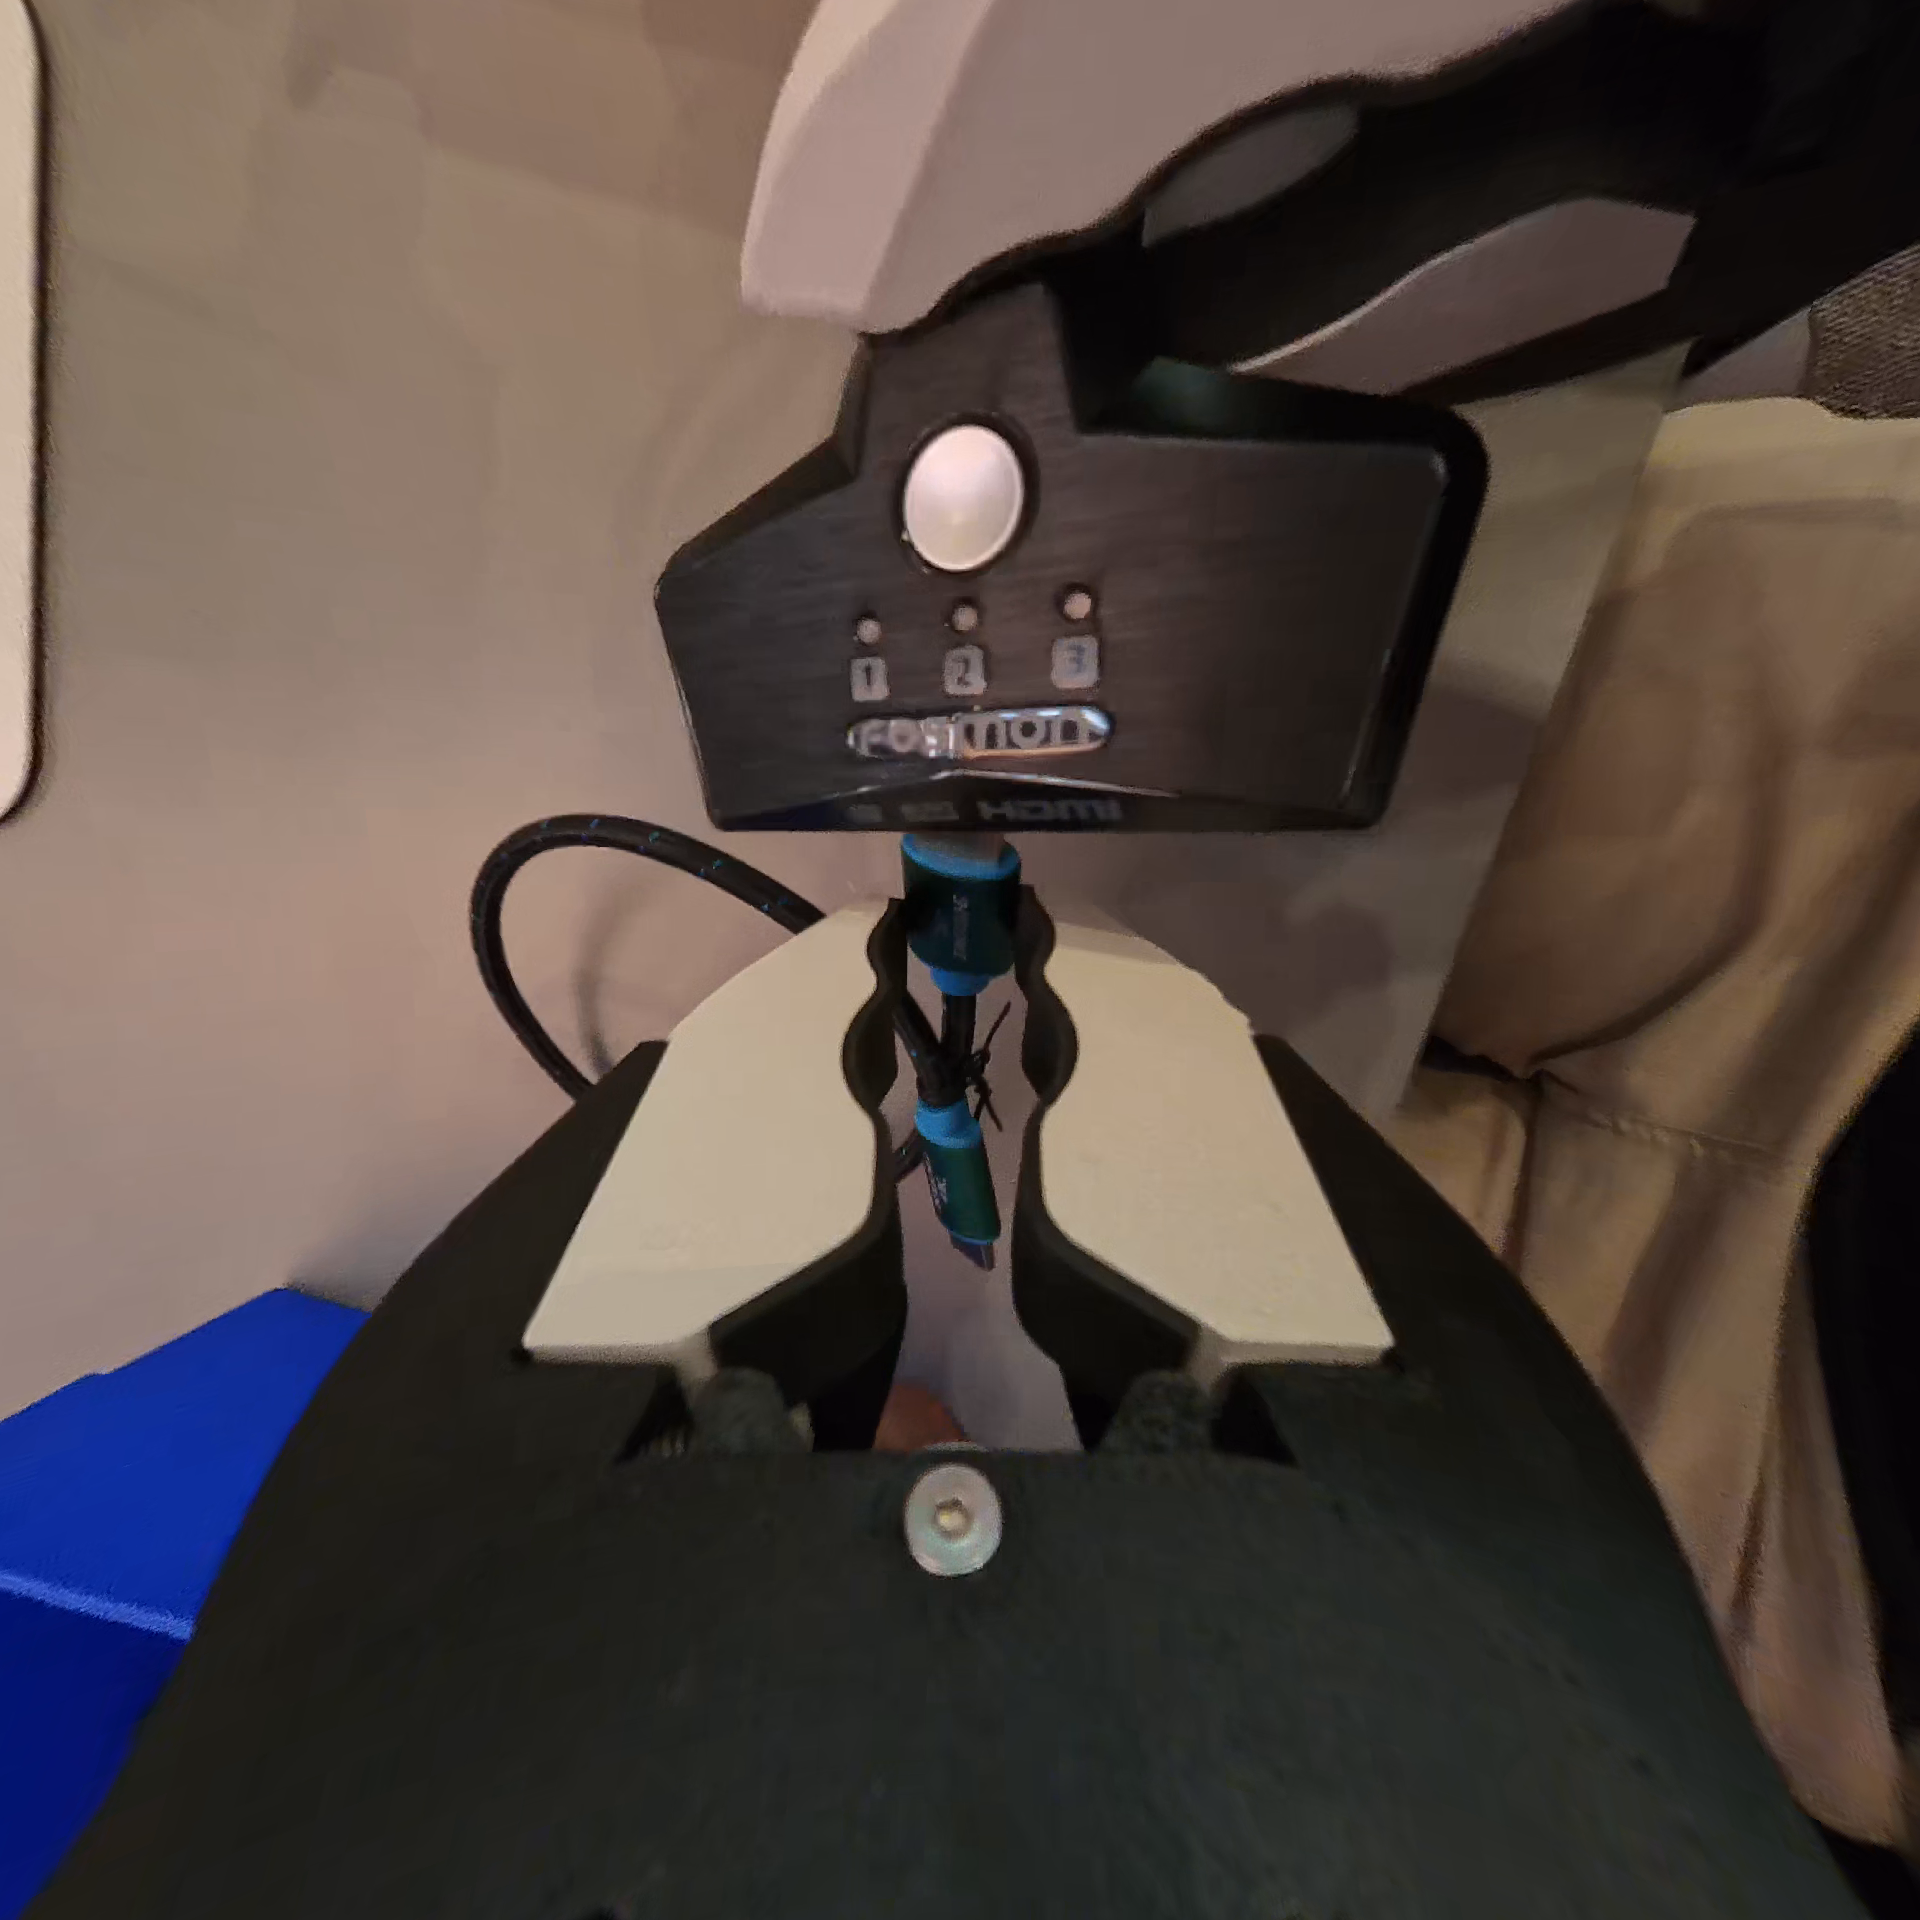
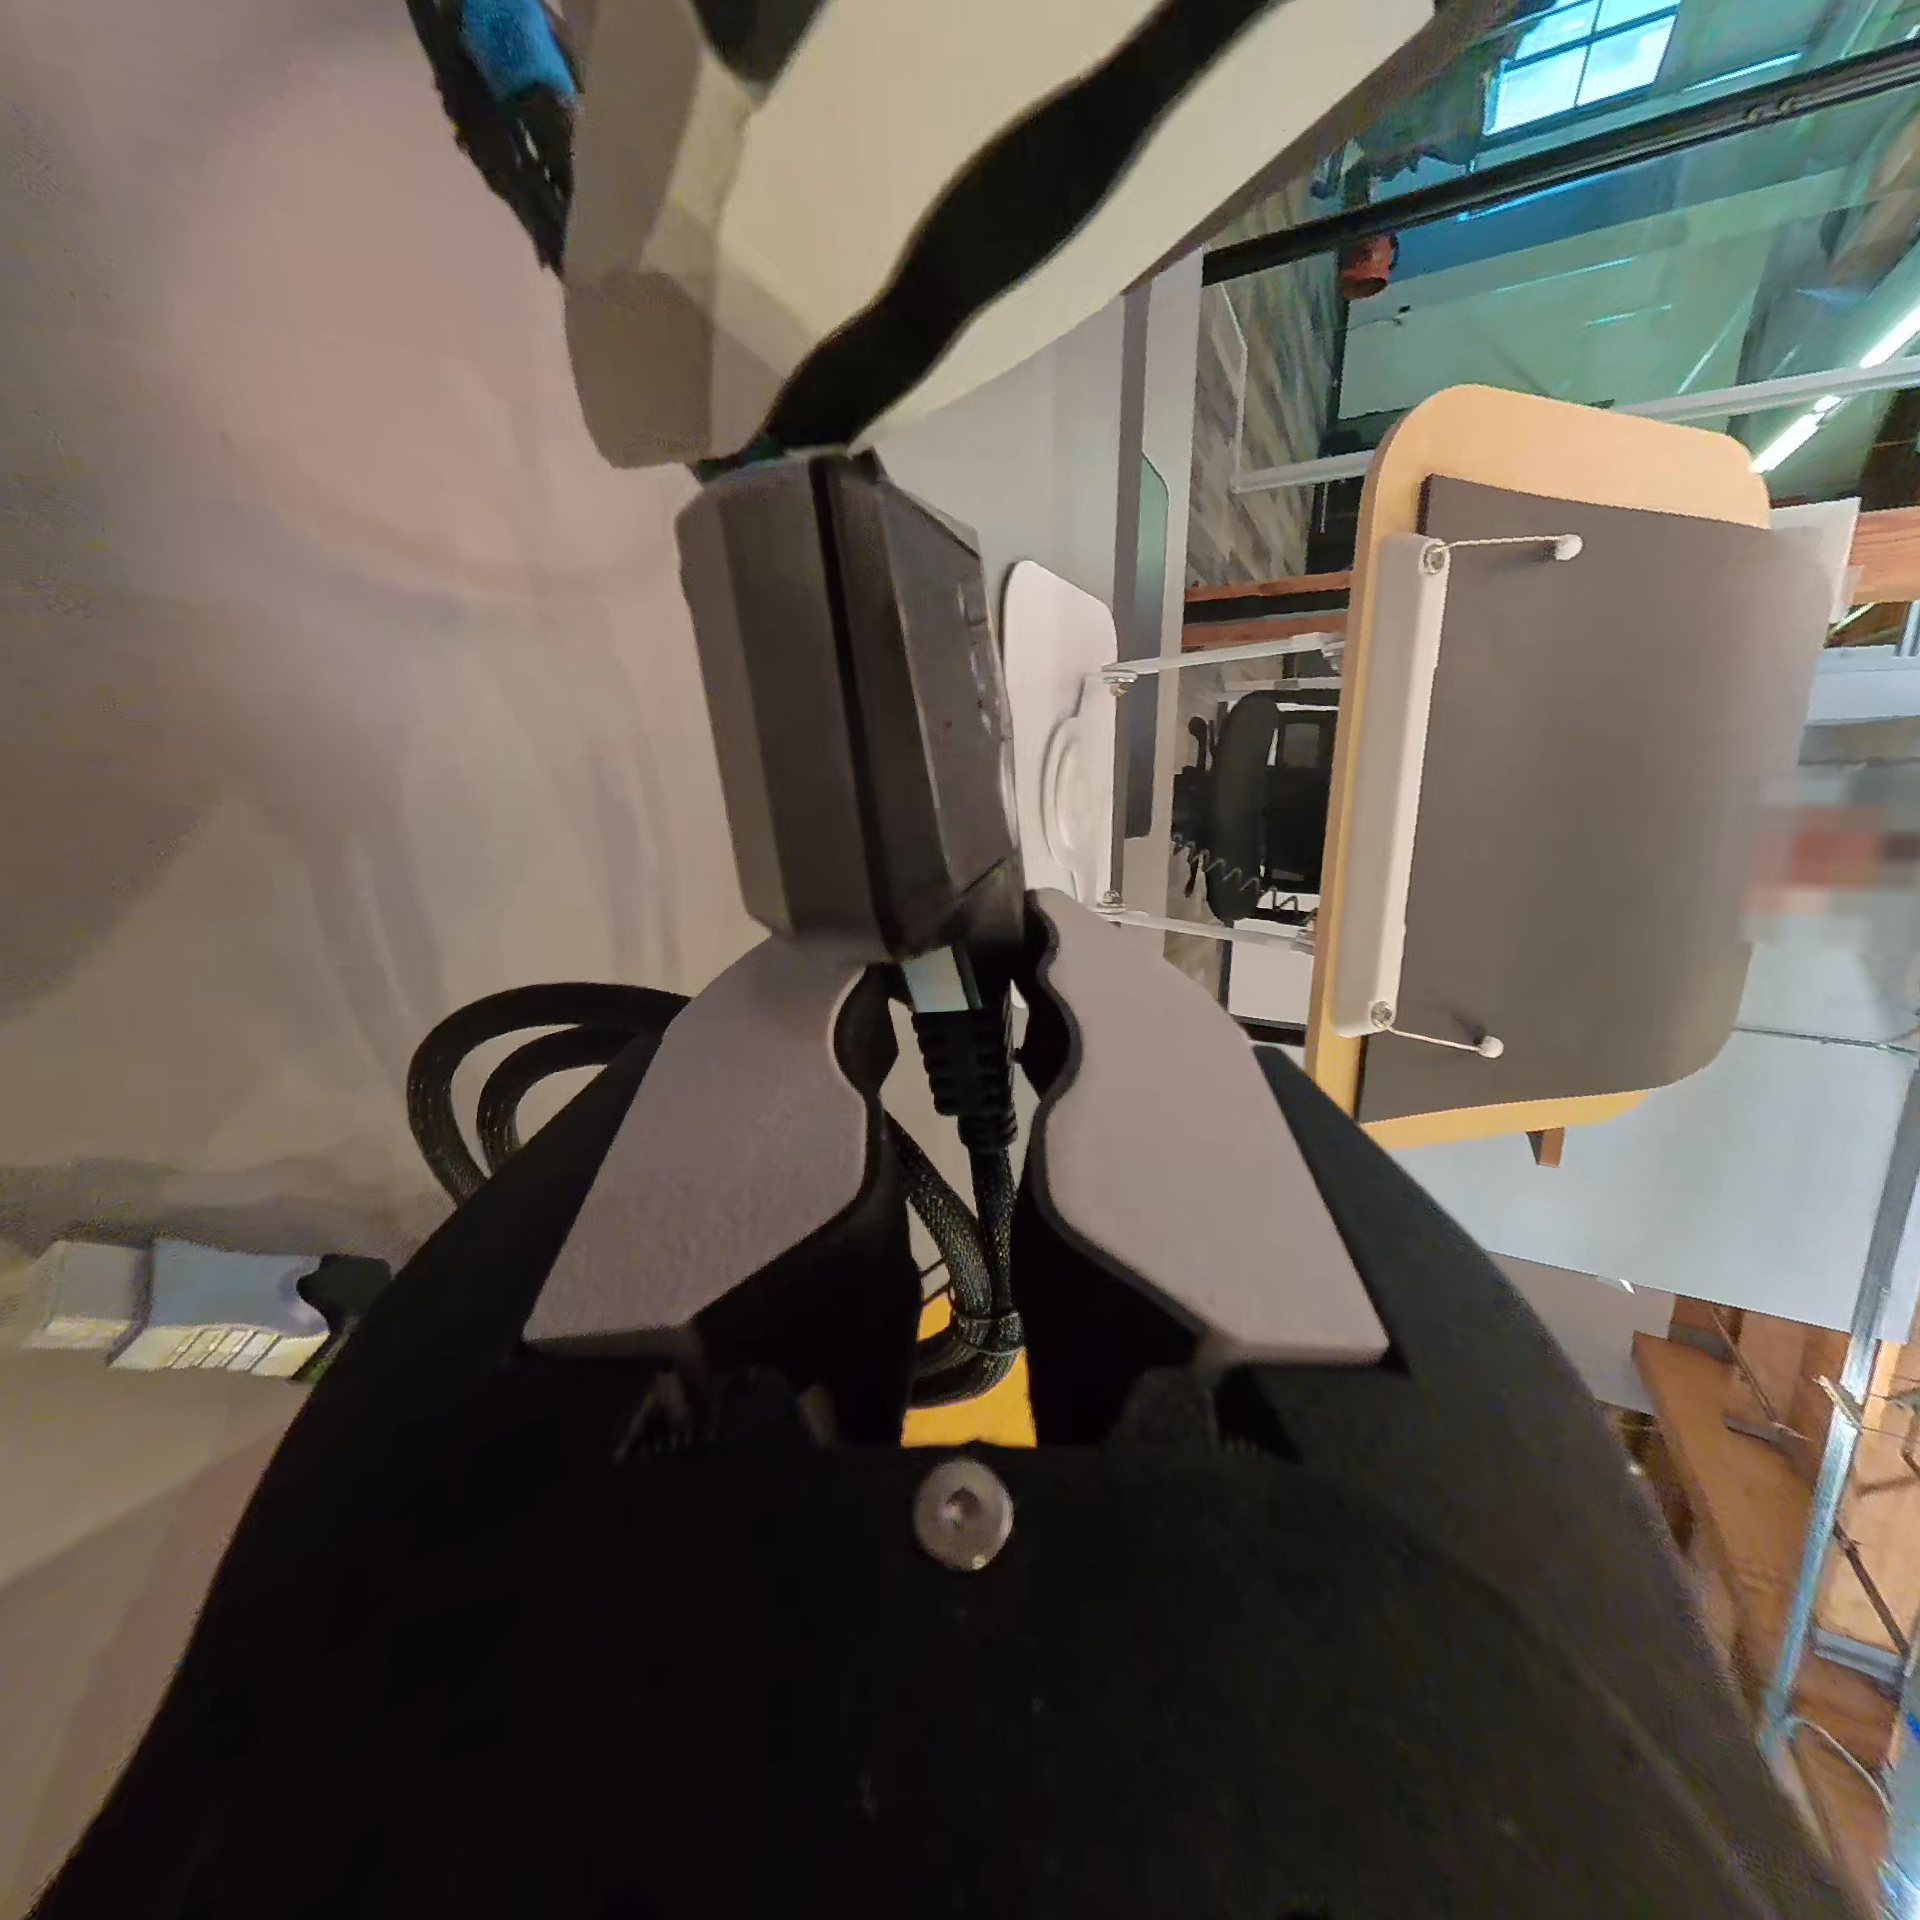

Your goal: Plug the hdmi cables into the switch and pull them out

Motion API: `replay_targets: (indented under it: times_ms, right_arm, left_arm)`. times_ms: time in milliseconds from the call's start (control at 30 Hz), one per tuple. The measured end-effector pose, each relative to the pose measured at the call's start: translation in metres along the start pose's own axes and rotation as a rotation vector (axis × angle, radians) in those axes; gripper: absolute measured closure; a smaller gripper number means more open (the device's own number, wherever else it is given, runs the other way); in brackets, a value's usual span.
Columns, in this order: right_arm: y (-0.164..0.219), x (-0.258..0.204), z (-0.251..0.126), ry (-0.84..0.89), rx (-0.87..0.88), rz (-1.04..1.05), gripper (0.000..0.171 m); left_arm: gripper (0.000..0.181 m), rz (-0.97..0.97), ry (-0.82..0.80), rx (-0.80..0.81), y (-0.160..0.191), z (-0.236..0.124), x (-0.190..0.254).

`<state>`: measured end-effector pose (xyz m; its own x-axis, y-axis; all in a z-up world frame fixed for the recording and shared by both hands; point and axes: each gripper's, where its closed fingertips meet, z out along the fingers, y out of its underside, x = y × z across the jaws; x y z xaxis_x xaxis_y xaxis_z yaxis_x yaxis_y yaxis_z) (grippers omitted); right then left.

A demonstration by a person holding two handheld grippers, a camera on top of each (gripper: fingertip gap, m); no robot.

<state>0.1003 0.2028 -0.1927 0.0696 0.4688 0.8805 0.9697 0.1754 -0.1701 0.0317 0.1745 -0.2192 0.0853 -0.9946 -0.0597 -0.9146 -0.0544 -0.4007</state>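
The black HDMI switch (image 1: 1049, 623) with a round silver button is held in the air between both grippers. My left gripper (image 1: 961, 930) is shut on a blue HDMI plug (image 1: 956, 914) whose tip sits in the switch's near edge. A second blue plug (image 1: 956, 1184) hangs loose between the fingers, tied to the black braided cable (image 1: 509, 935). In the right wrist view the switch (image 2: 862, 707) shows edge-on. My right gripper (image 2: 951, 966) is shut on the black cable's plug (image 2: 961, 1049) at the switch's other end. Each gripper shows at the top of the other's view.
A blue box (image 1: 135, 1507) lies at the lower left and a beige cushion (image 1: 1662, 935) at the right. In the right wrist view black cable loops (image 2: 499, 1081) hang left, and a wooden board with a grey panel (image 2: 1558, 748) stands at the right. Tip to tip, the grippers are about 8 cm apart.
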Motion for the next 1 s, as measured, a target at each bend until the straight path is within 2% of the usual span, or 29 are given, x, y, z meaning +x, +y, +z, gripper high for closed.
replay_targets:
  times_ms: [200, 300, 367, 467, 533, 600, 633, 700, 867, 1000]
  right_arm:
    - [-0.003, -0.007, 0.002, -0.055, 0.028, 0.038, 0.151]
    - [-0.003, -0.012, 0.003, -0.096, 0.049, 0.079, 0.151]
    - [-0.004, -0.014, 0.004, -0.124, 0.069, 0.114, 0.151]
    - [-0.009, -0.016, 0.001, -0.177, 0.118, 0.17, 0.151]
    - [-0.012, -0.017, -0.002, -0.203, 0.145, 0.184, 0.152]
    - [-0.017, -0.014, -0.005, -0.214, 0.175, 0.217, 0.151]
    - [-0.018, -0.013, -0.007, -0.225, 0.182, 0.23, 0.151]
    - [-0.018, -0.013, -0.008, -0.248, 0.183, 0.226, 0.15]
    - [-0.026, -0.017, -0.02, -0.425, 0.248, 0.249, 0.139]
    - [-0.033, -0.024, -0.035, -0.734, 0.299, 0.343, 0.11]
  left_arm:
    - [0.162, 0.092, -0.183, 0.107, -0.004, 0.007, -0.006]
    - [0.145, 0.118, -0.302, 0.148, -0.002, 0.007, -0.015]
    - [0.133, 0.154, -0.436, 0.17, -0.003, 0.003, -0.024]
    - [0.139, 0.321, -0.695, 0.267, -0.019, -0.015, -0.032]
    - [0.142, 0.463, -0.811, 0.287, -0.028, -0.024, -0.029]
    - [0.146, 0.604, -0.884, 0.292, -0.036, -0.025, -0.02]
    - [0.155, 0.654, -0.904, 0.295, -0.038, -0.024, -0.016]
    - [0.155, 0.695, -0.938, 0.296, -0.04, -0.024, -0.014]
    - [0.16, 0.809, -1.029, 0.317, -0.041, -0.036, -0.016]
    - [0.16, 0.933, -1.049, 0.292, -0.041, -0.041, -0.013]
